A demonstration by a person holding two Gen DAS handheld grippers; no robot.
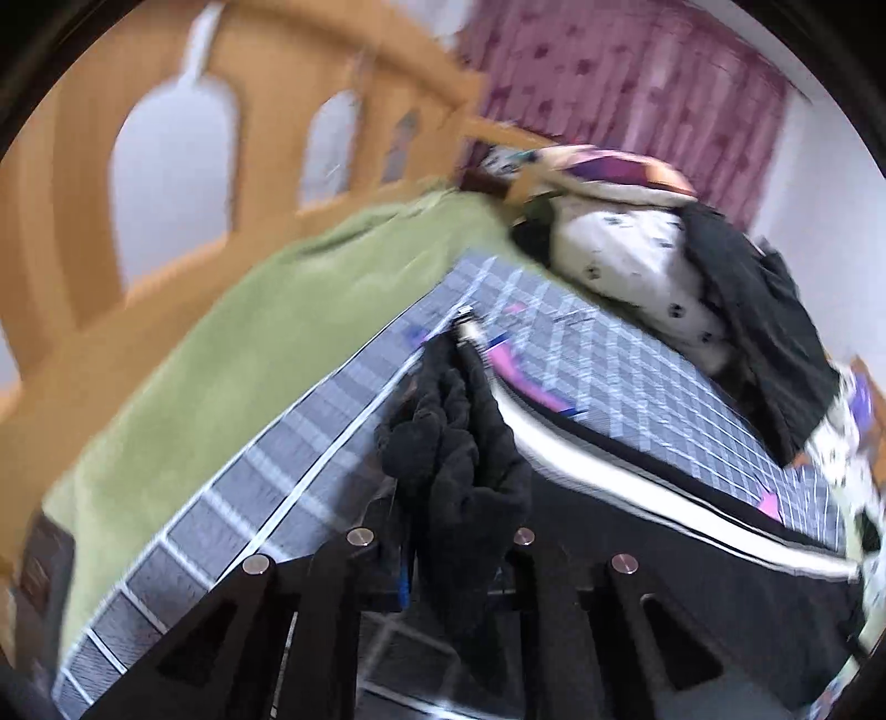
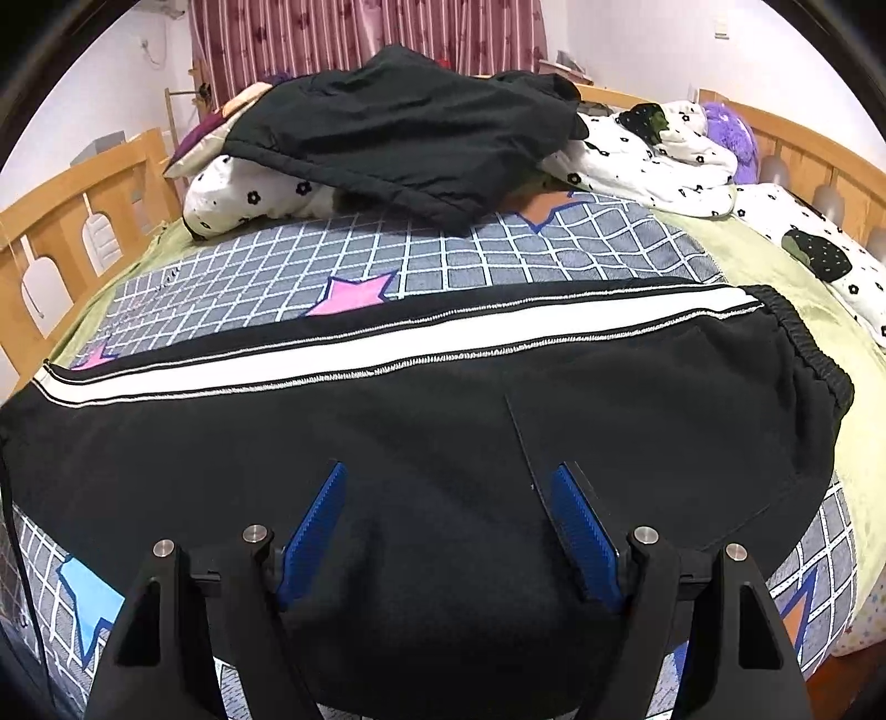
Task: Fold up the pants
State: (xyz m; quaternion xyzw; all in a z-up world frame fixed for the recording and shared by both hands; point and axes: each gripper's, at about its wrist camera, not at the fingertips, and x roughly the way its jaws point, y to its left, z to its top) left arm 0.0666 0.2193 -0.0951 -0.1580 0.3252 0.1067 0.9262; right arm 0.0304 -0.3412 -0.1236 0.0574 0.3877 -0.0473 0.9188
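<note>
Black pants point(image 2: 443, 421) with a white side stripe point(image 2: 387, 349) lie flat across the checked blanket, waistband point(image 2: 819, 354) at the right. My right gripper point(image 2: 448, 498) is open just above the middle of the pants, blue pads point(image 2: 581, 526) spread wide and holding nothing. My left gripper point(image 1: 443, 498) is shut on a bunched end of the black pants point(image 1: 454, 432), lifted off the bed, and the white stripe point(image 1: 637, 487) runs off to the right. The left view is motion-blurred.
The checked blanket point(image 2: 498, 260) with pink stars covers a green sheet point(image 1: 232, 343). A black jacket point(image 2: 398, 133) lies on floral bedding point(image 2: 653, 166) at the far side. A wooden bed rail point(image 1: 183, 183) borders the bed, and a pink curtain point(image 2: 360, 39) hangs behind.
</note>
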